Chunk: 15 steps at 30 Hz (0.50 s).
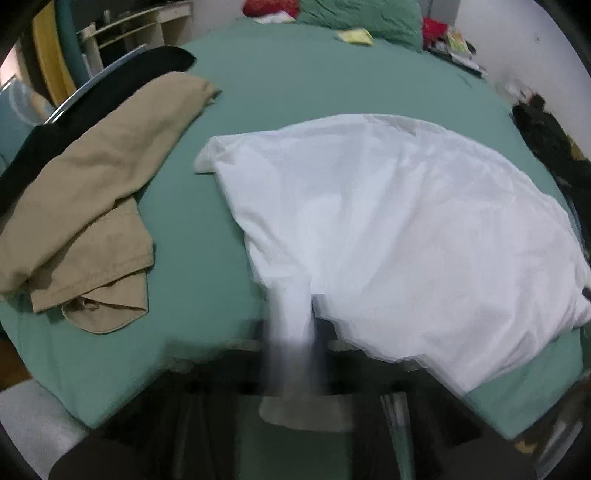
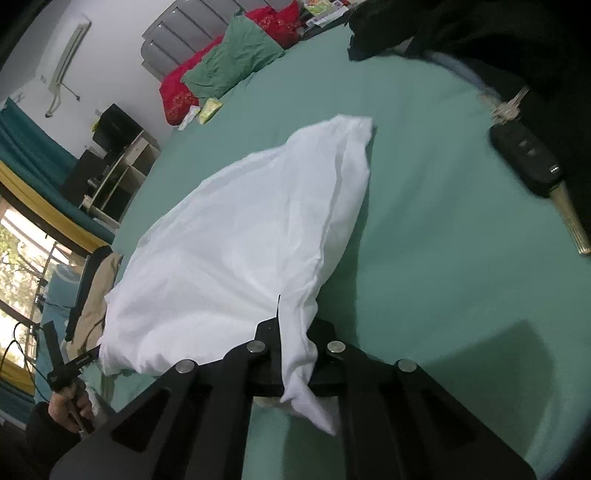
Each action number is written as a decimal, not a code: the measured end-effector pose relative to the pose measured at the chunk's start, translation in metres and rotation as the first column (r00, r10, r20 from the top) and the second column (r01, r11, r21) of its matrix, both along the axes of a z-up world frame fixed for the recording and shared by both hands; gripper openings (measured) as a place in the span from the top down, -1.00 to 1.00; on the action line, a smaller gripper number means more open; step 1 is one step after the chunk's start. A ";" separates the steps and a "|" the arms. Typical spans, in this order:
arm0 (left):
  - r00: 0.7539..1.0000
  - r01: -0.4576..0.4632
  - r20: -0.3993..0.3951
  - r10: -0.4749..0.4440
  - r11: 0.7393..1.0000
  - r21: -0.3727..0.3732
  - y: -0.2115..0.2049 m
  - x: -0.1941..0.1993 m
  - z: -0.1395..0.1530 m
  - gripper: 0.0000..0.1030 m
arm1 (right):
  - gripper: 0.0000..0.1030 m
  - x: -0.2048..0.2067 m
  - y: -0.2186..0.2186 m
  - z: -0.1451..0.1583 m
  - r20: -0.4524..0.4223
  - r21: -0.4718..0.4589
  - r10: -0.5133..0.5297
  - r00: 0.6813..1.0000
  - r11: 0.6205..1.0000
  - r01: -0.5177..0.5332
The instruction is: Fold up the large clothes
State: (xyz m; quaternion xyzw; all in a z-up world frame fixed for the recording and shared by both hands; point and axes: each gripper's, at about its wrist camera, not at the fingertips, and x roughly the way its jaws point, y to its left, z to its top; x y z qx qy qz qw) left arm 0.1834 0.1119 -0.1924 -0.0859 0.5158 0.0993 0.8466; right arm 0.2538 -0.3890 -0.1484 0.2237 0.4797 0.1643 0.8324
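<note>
The white garment (image 2: 236, 236) is spread on the green bed (image 2: 424, 206), stretched away from both tongs along its length, each near corner being pinched by closed left tongs (image 1: 291, 328) and right tongs (image 2: 295, 343).

A bed with a green sheet (image 2: 424, 206) fills the room. At its far end stand a green pillow (image 2: 229, 59) and red cushions (image 2: 177, 92) against a grey padded headboard (image 2: 184, 33). Beside the bed stands an open cream shelf unit (image 2: 122, 177) before a white wall (image 2: 44, 37). Beyond the shelf, daylight comes through a window (image 2: 26, 254) framed by teal and yellow curtains (image 2: 33, 166)
</note>
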 end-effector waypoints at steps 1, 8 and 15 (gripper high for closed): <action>1.000 -0.002 0.002 0.002 1.000 0.000 -0.001 -0.002 0.004 0.90 | 0.92 -0.002 -0.004 0.006 0.008 -0.014 -0.004 1.000 1.000 0.004; 1.000 0.018 0.012 -0.017 1.000 -0.020 -0.017 -0.017 0.020 0.90 | 0.92 -0.018 -0.031 0.042 0.040 -0.093 0.016 0.999 0.996 -0.012; 0.996 -0.012 -0.094 0.007 0.998 -0.054 -0.015 -0.029 0.003 0.76 | 0.70 -0.012 -0.012 0.012 -0.171 -0.238 0.043 0.984 0.968 -0.084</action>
